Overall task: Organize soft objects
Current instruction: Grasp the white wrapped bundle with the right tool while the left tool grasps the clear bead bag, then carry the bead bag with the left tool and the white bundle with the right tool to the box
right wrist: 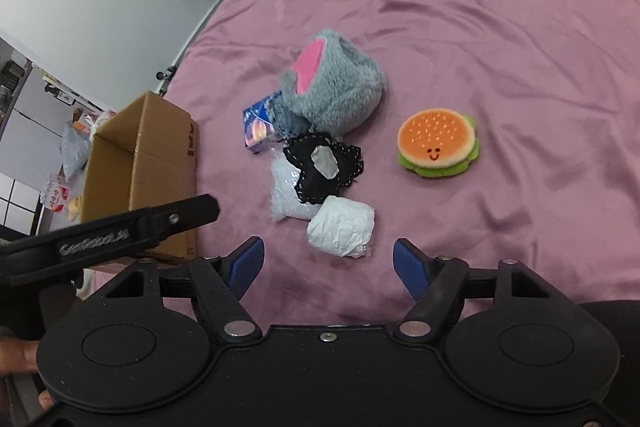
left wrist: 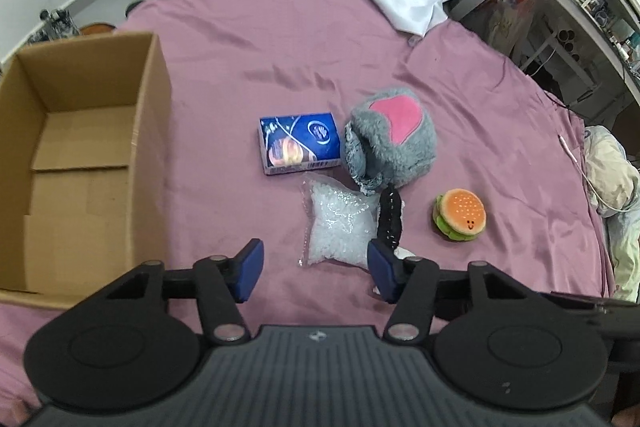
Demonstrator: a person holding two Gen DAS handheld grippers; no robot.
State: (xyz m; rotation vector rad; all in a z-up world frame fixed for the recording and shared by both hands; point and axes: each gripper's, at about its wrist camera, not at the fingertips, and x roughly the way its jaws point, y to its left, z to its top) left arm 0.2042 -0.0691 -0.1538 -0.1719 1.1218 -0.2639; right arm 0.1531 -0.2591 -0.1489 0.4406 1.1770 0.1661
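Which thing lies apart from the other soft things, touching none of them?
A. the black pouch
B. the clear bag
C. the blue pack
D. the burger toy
D: the burger toy lies alone on the pink sheet, while the others crowd together by the grey plush.

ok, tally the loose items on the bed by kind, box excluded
Plush toys: 2, grey plush and burger plush
Plastic bags/wraps: 2, clear pellet bag and white crumpled bundle
Tissue packs: 1, blue pack
Fabric pieces: 1, black lace-edged pad
Total: 6
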